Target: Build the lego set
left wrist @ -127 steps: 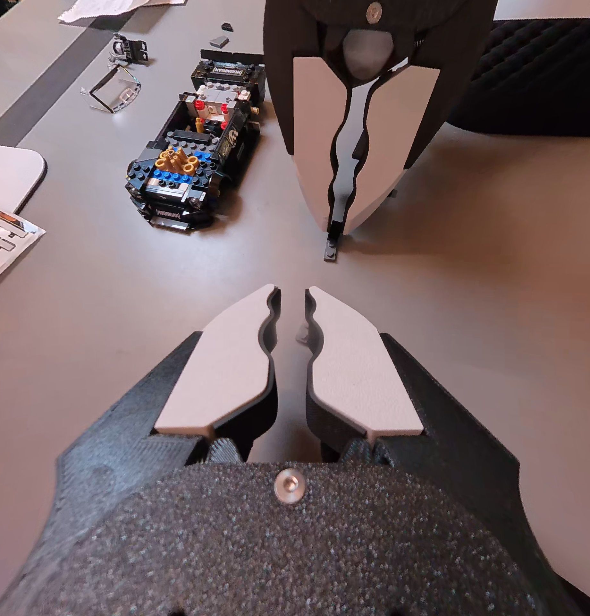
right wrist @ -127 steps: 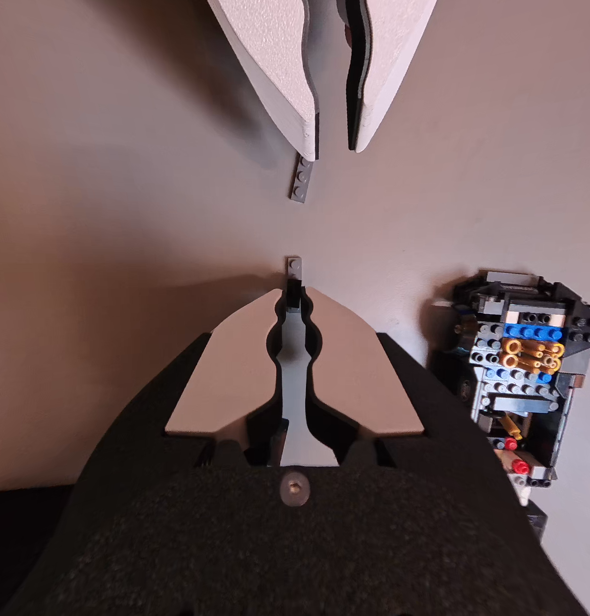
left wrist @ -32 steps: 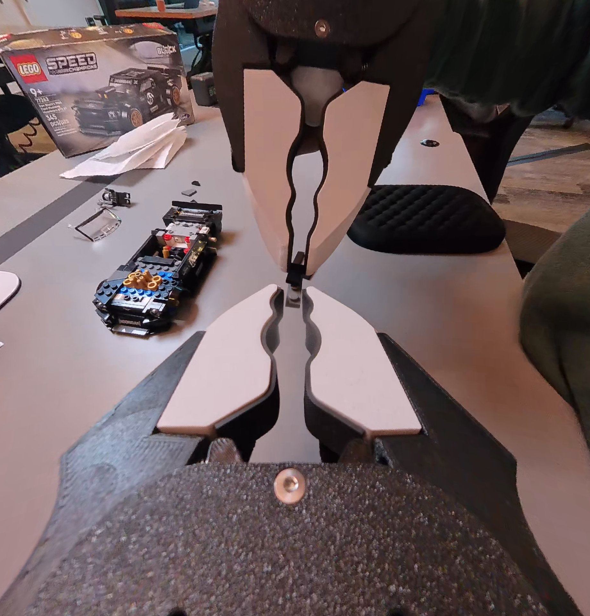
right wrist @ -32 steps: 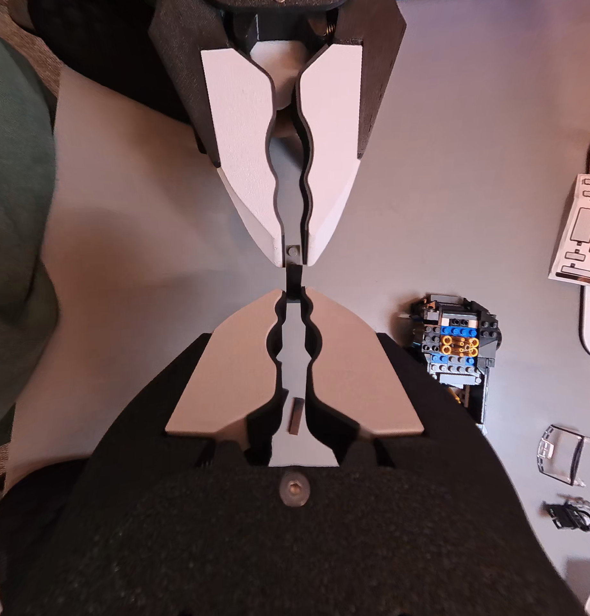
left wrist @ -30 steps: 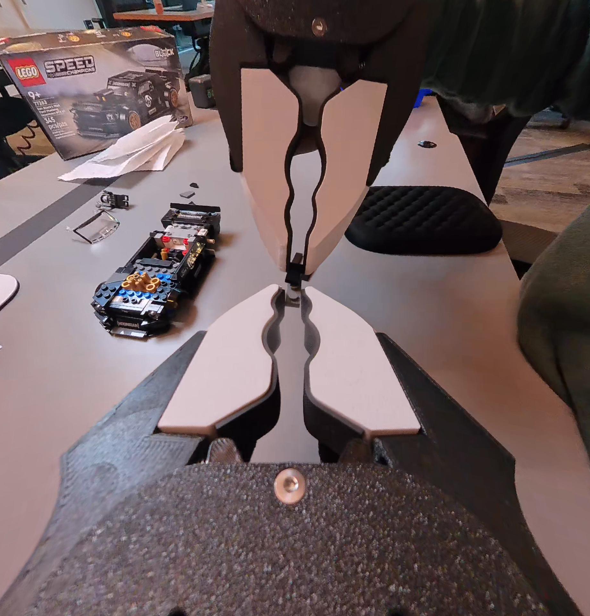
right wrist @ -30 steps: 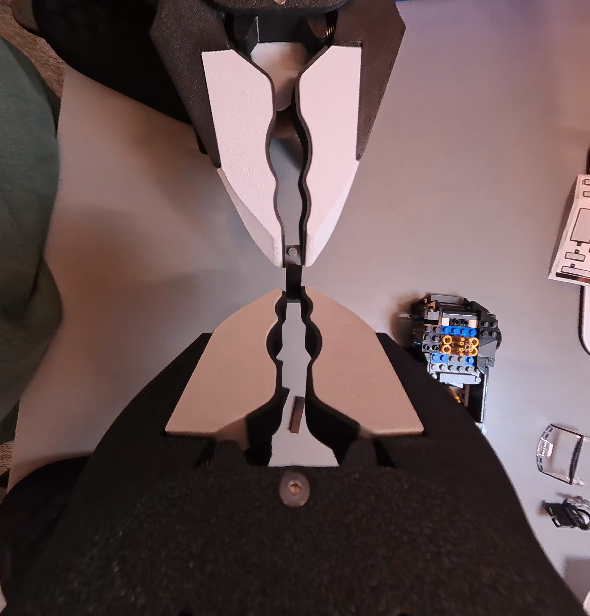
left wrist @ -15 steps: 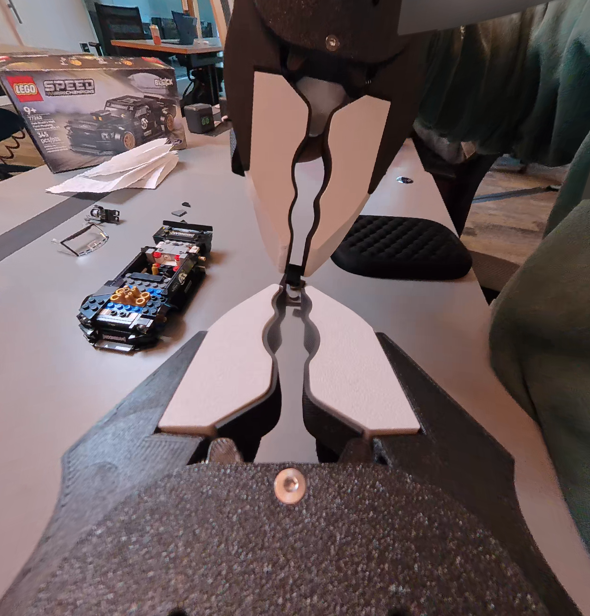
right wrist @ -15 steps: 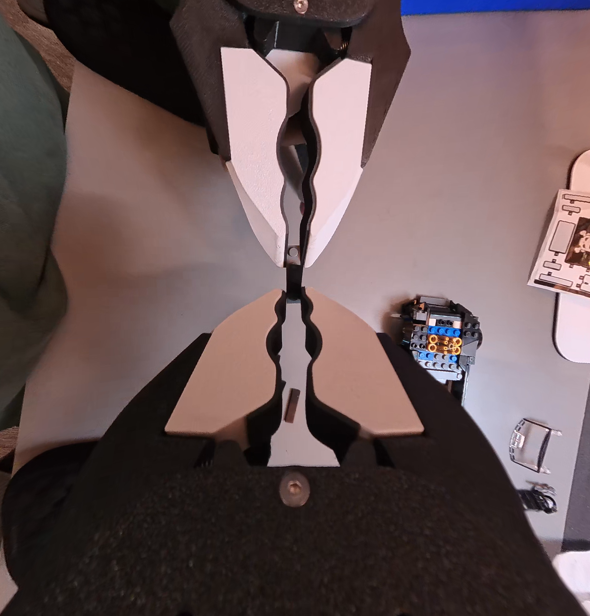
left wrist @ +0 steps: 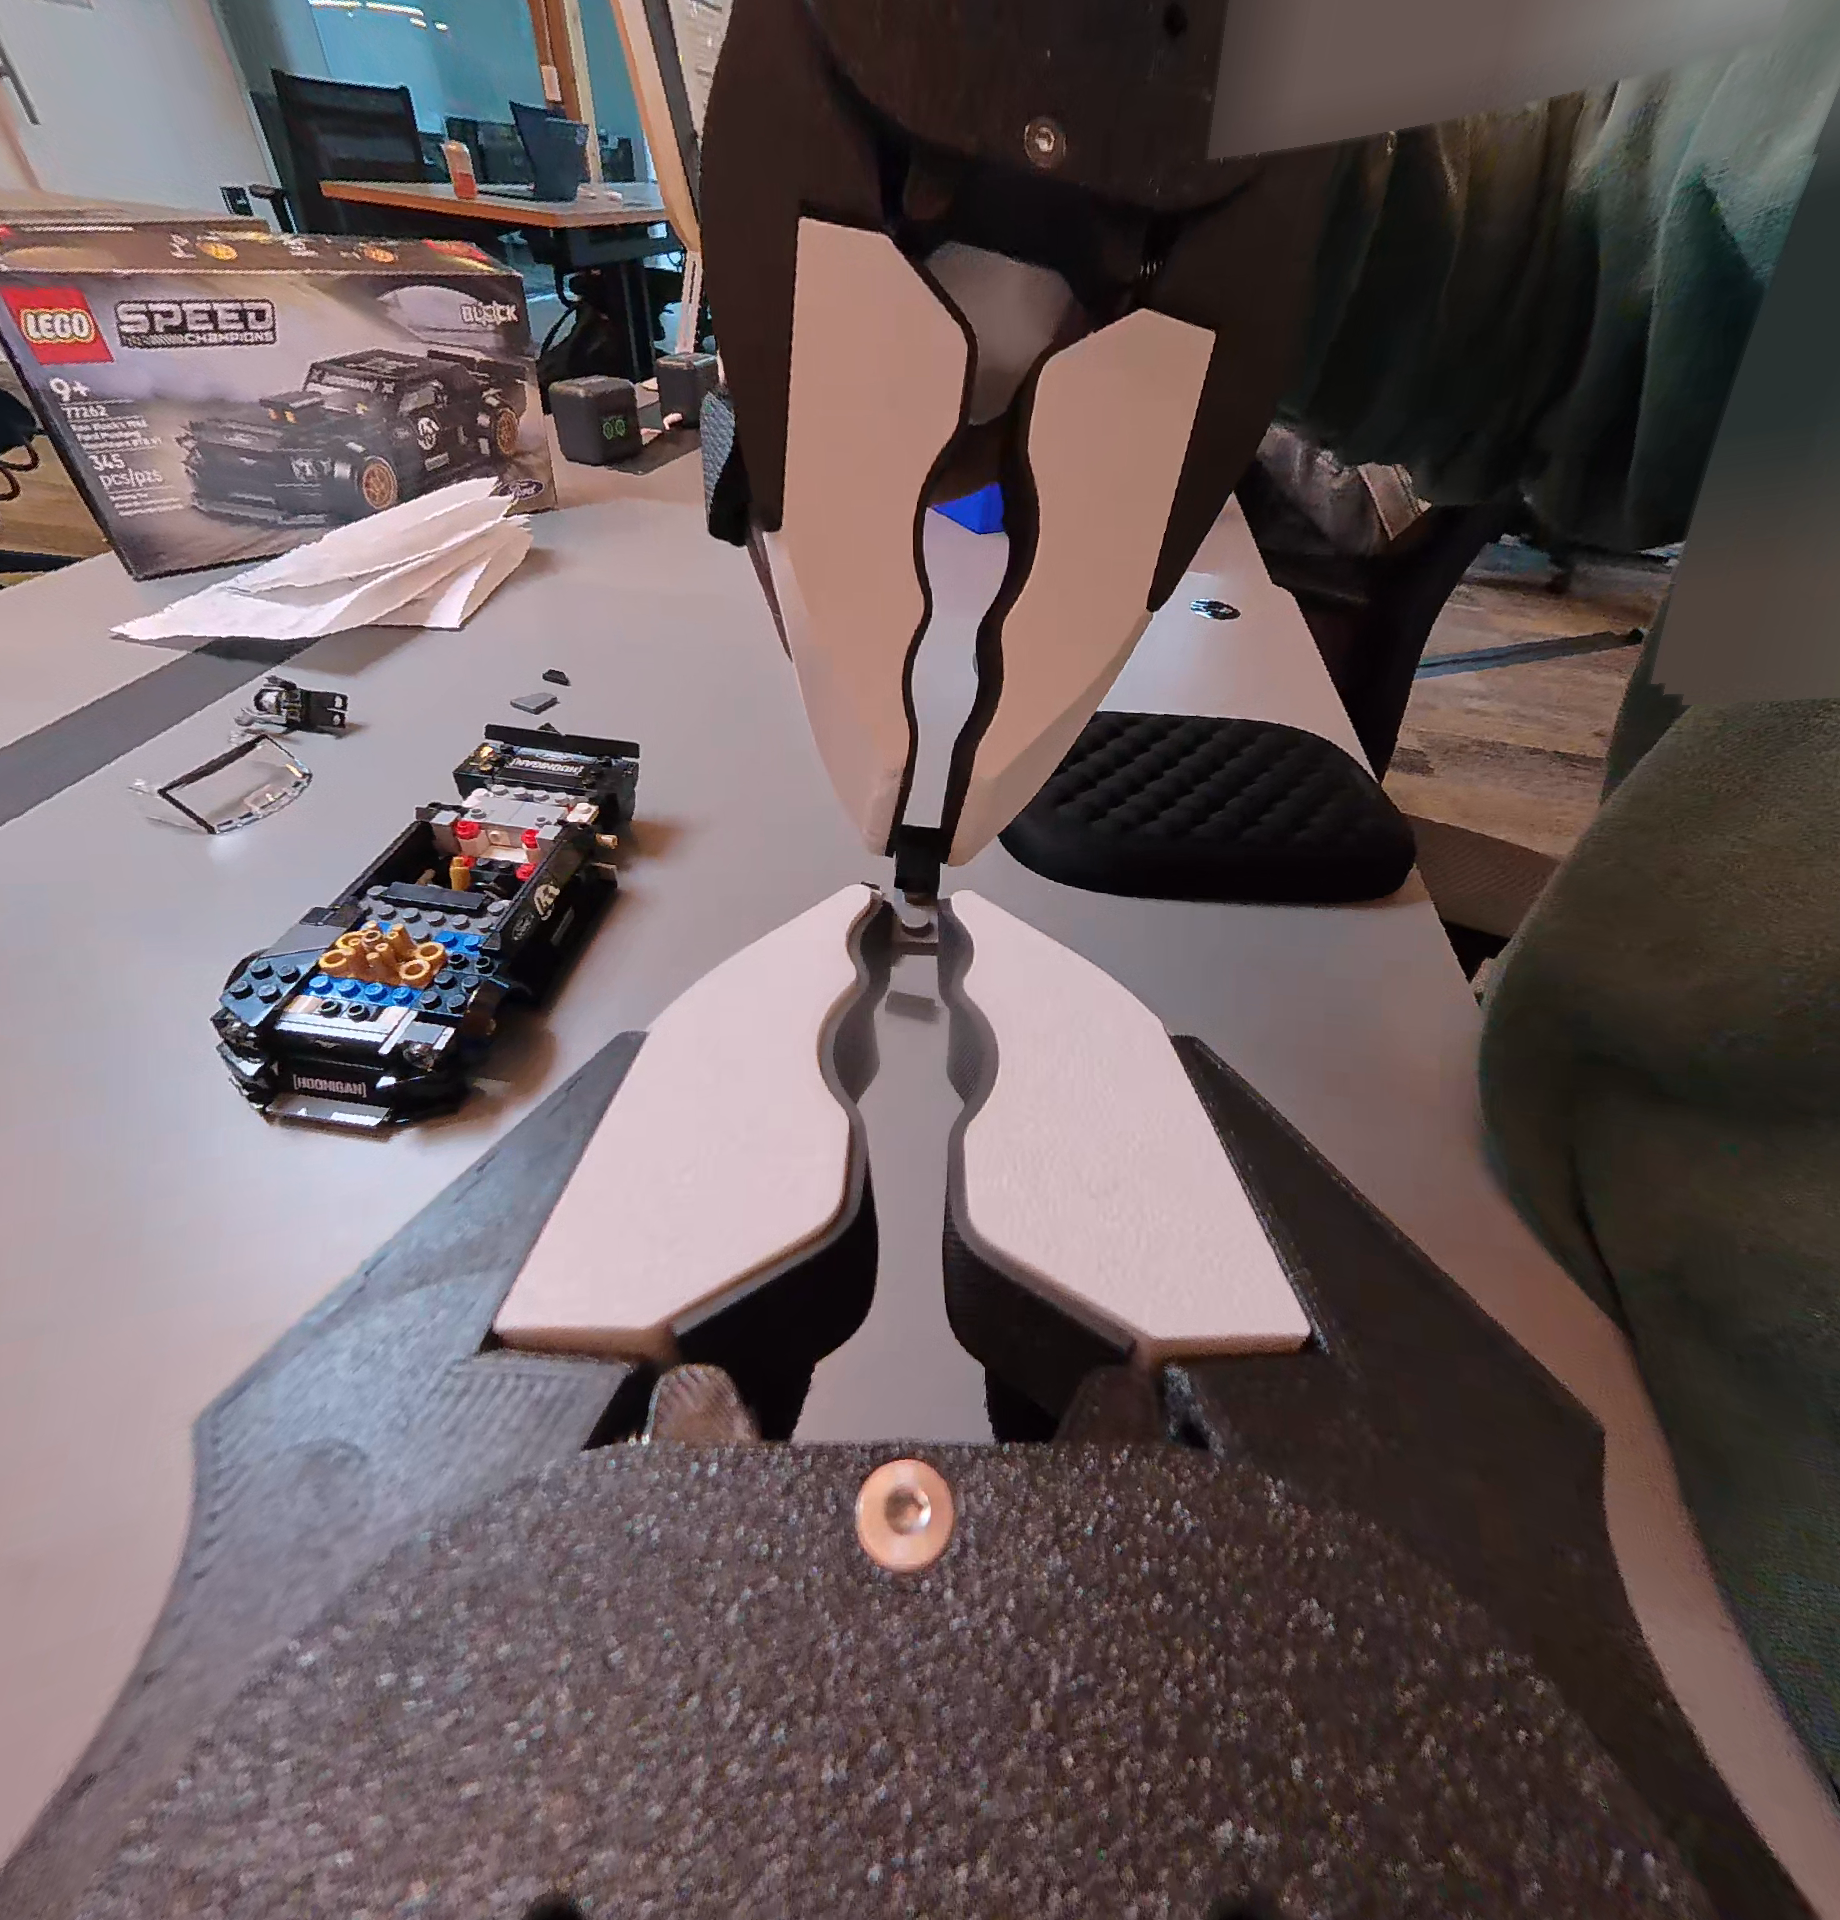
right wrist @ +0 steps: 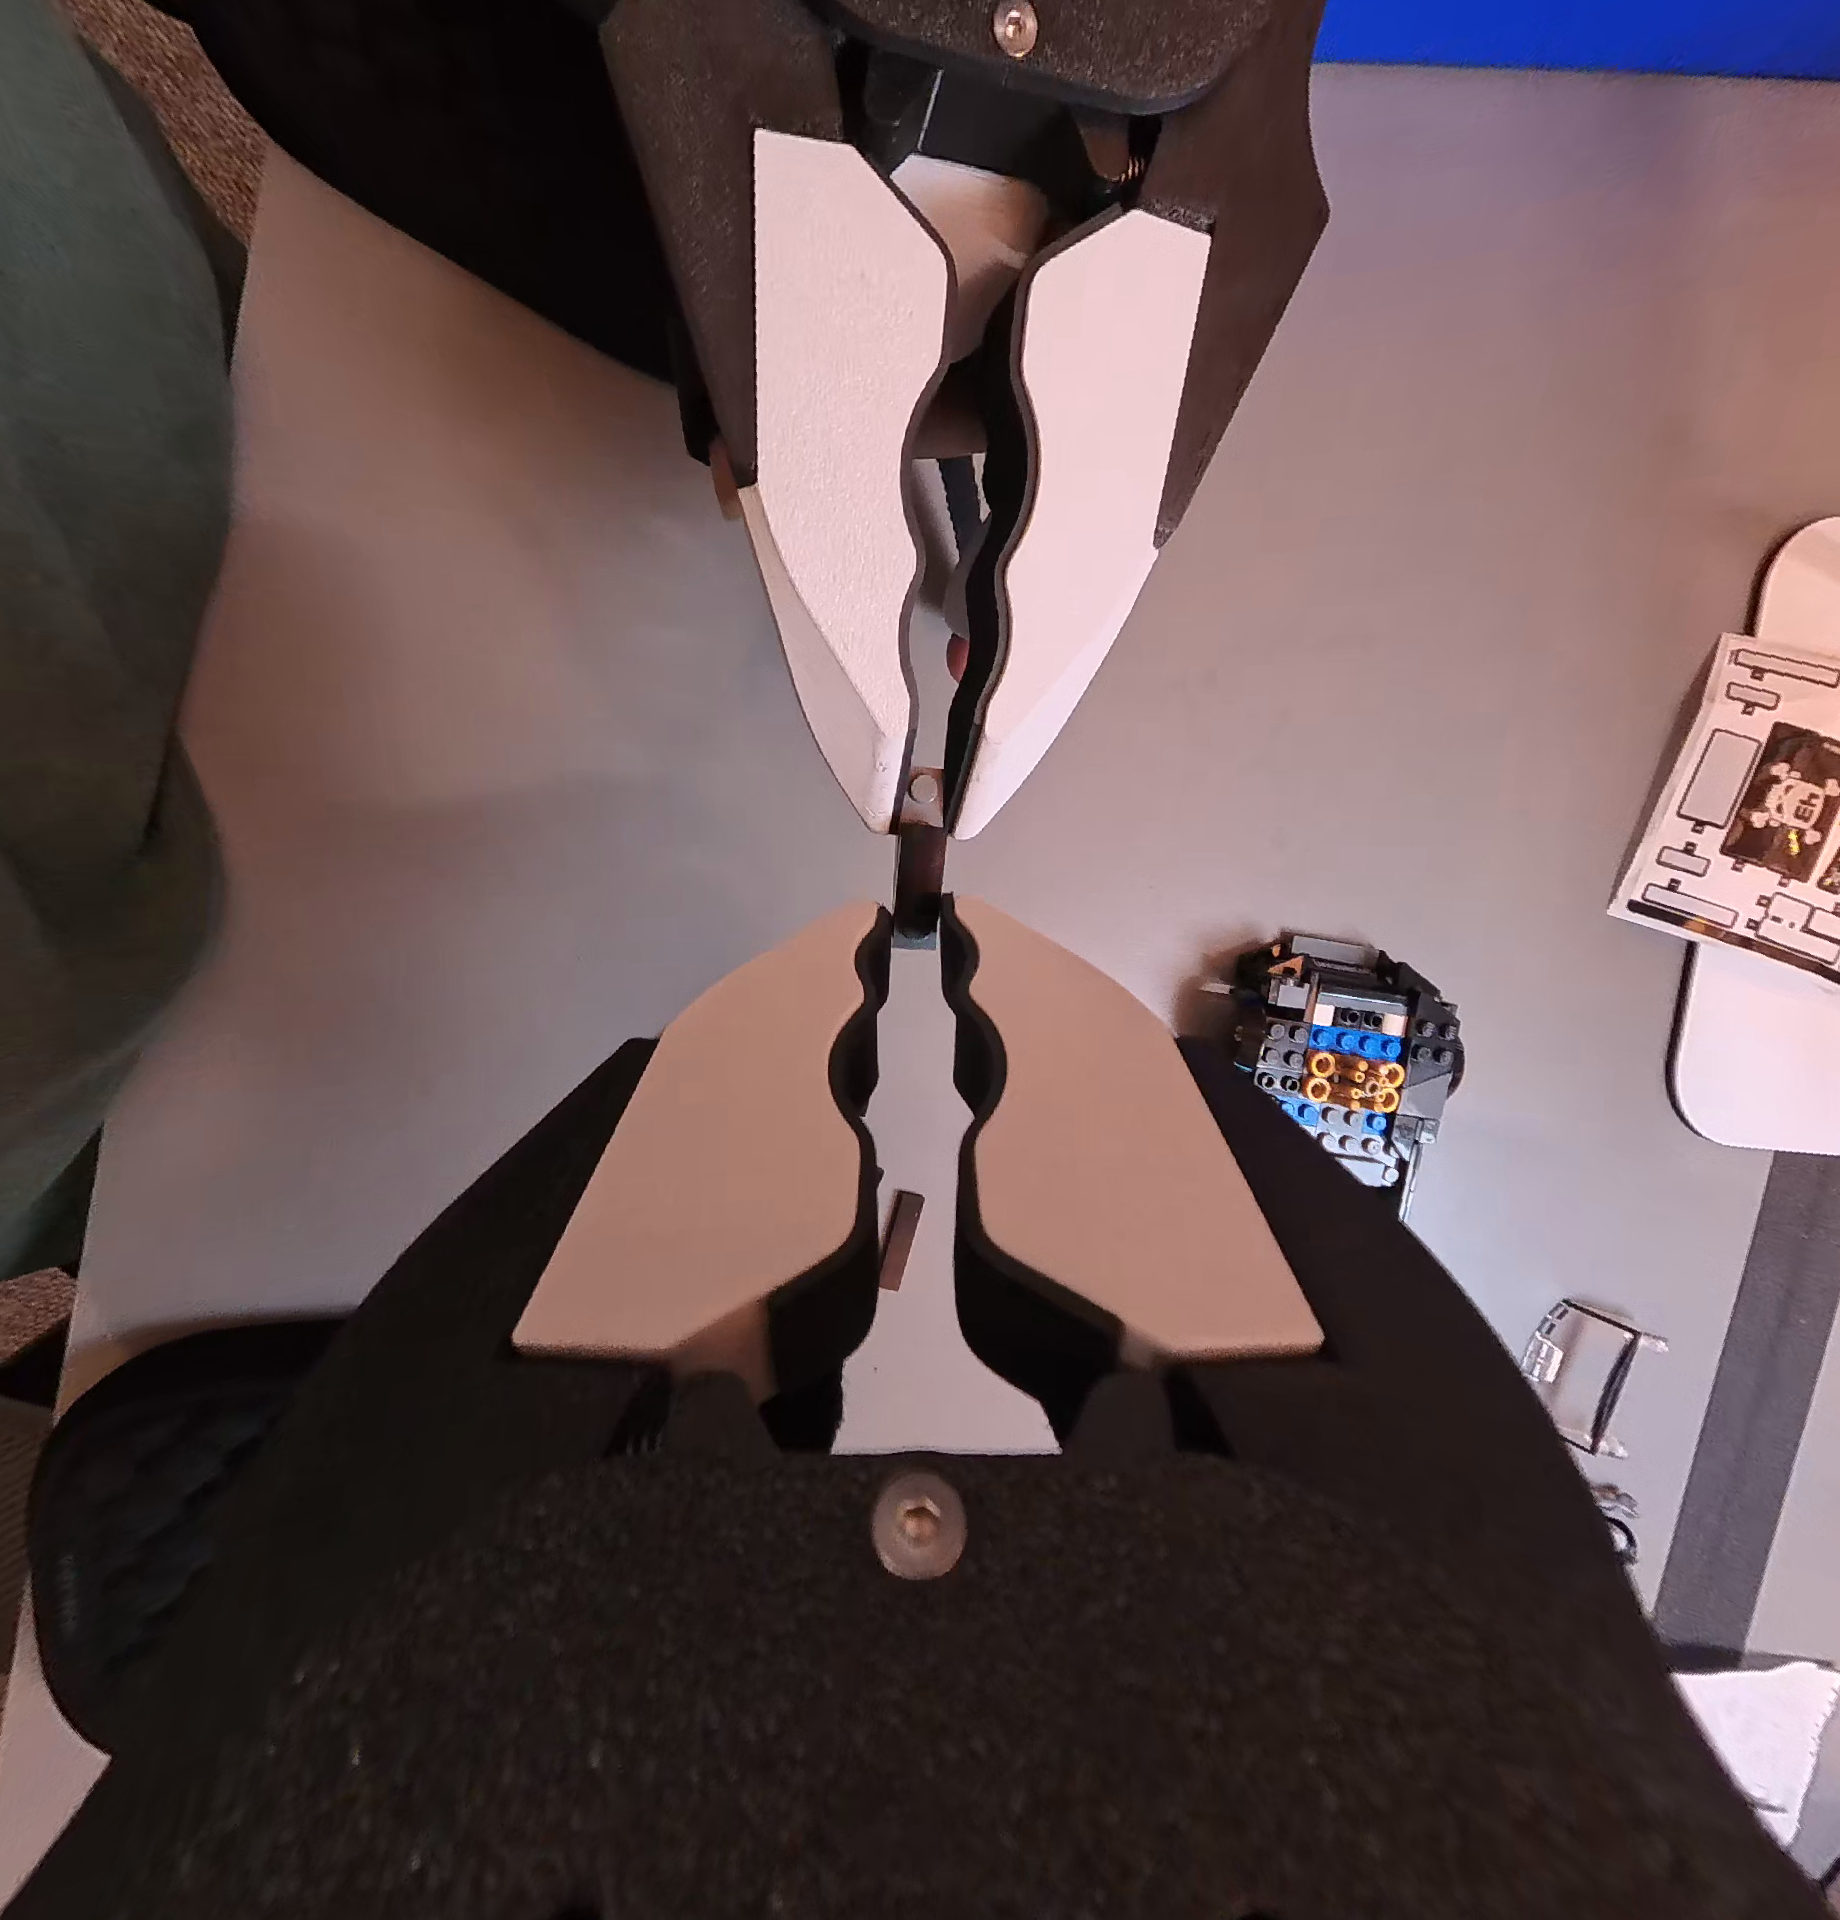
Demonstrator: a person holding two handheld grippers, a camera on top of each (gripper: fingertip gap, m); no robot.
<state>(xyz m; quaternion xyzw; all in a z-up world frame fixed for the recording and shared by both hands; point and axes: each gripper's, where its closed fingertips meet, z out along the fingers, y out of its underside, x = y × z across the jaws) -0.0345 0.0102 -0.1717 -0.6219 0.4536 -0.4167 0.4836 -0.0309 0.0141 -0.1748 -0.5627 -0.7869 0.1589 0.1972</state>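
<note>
Tools tip to tip at mid-frame in both wrist views: the left tool [left wrist: 911, 914] is clamped on a small grey studded plate [left wrist: 914, 928], and the right tool [right wrist: 918, 912] pinches a narrow black piece [right wrist: 917, 875] whose far end meets that plate right between the two noses. The joined pieces run along one line, their long axis continuing straight from one tool's slot into the other's, so the coming press looks like a push along or just across that line, with neither hand nearer than the other. Both are raised above the bench [left wrist: 116, 1195]. Left of centre in the left wrist view sits the half-built black car [left wrist: 417, 925], well apart from the action; beyond it a clear windscreen piece [left wrist: 225, 795], a few loose small parts, folded paper and the set's box [left wrist: 261, 384]. A sticker sheet [right wrist: 1768, 800] lies at right in the right wrist view. Nothing blocks the join; slipping sideways seems the main risk.
</note>
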